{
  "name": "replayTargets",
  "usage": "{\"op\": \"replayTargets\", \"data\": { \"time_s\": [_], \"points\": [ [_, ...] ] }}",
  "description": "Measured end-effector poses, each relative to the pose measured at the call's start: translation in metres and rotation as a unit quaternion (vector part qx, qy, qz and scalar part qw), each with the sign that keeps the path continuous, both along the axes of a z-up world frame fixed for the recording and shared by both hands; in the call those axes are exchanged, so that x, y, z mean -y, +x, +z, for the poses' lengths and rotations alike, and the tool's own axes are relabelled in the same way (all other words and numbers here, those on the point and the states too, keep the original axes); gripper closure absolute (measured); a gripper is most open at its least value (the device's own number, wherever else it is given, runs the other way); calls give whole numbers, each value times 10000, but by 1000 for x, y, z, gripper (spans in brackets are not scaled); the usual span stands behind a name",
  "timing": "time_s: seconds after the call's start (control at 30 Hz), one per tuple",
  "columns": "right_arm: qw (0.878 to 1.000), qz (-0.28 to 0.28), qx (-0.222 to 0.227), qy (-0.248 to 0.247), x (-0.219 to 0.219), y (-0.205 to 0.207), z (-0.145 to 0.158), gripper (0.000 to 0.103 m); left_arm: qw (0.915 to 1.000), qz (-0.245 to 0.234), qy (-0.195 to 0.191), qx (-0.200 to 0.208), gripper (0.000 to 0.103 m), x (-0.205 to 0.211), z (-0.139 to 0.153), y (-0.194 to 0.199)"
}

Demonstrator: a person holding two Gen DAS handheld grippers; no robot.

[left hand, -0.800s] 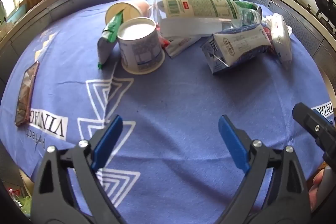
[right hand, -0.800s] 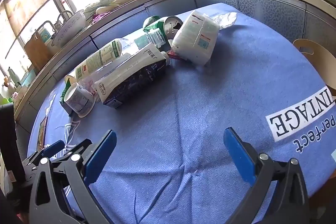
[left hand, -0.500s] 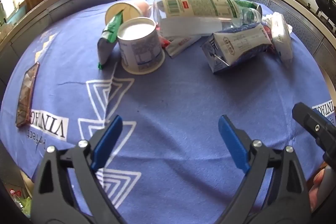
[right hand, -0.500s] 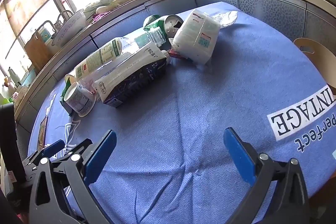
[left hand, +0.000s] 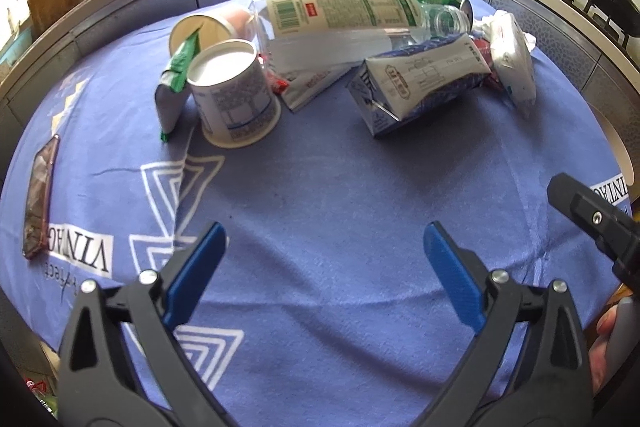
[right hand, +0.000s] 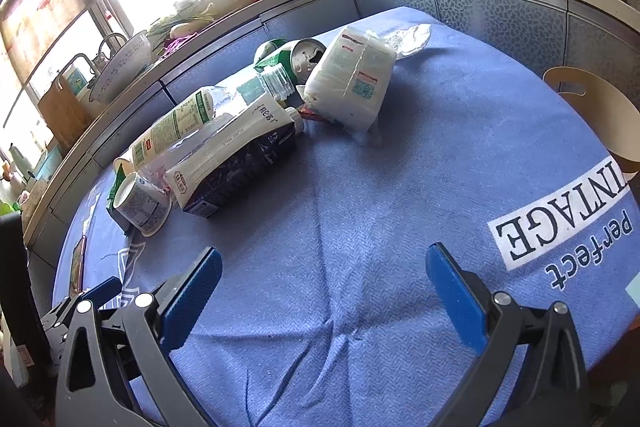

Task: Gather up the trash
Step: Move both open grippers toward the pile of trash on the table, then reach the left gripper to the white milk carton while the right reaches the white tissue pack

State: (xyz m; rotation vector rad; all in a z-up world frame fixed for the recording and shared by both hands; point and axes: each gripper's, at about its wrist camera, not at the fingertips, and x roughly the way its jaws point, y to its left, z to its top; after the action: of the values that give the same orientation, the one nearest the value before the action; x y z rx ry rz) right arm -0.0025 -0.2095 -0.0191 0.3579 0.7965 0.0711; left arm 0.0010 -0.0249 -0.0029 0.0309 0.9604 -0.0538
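Plastic and paper trash lies heaped well ahead of both wide-open, empty tongs: left gripper [left hand: 324, 247], right gripper [right hand: 324, 269]. Grabbing the milk carton [left hand: 420, 83] could roll the leaning bottle [left hand: 340, 19].

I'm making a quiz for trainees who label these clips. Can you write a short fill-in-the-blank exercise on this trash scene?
1. The white paper cup stands upside ____ on the cloth.
2. The clear plastic bottle lies on its ____.
3. Both the left tool and the right tool hold ____.
4. The tablecloth is ____ in colour.

Missing words: down; side; nothing; blue
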Motion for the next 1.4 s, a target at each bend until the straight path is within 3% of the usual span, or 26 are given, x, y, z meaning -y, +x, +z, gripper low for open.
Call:
{"op": "replayTargets", "data": {
  "time_s": [0.13,0.4,0.6,0.77,1.0,1.4],
  "points": [
    [10000,27,7,-12,-1,1,0,4,9998,37,-60,-182,8,-2,-3,3],
    [9999,124,24,-70,-6,3,1,4,9994,336,-10,-109,8,-27,2,12],
    [9989,346,141,-280,-18,7,6,11,9965,714,-202,381,8,-70,16,15],
    [9976,522,168,-433,-27,15,5,27,9910,1079,-423,669,8,-111,22,14],
    [9953,769,300,-515,-40,28,8,36,9855,1140,-638,1087,8,-147,22,14],
    [9926,1031,330,-551,-60,41,13,38,9883,1098,-84,1057,10,-150,13,31]
  ]
}}
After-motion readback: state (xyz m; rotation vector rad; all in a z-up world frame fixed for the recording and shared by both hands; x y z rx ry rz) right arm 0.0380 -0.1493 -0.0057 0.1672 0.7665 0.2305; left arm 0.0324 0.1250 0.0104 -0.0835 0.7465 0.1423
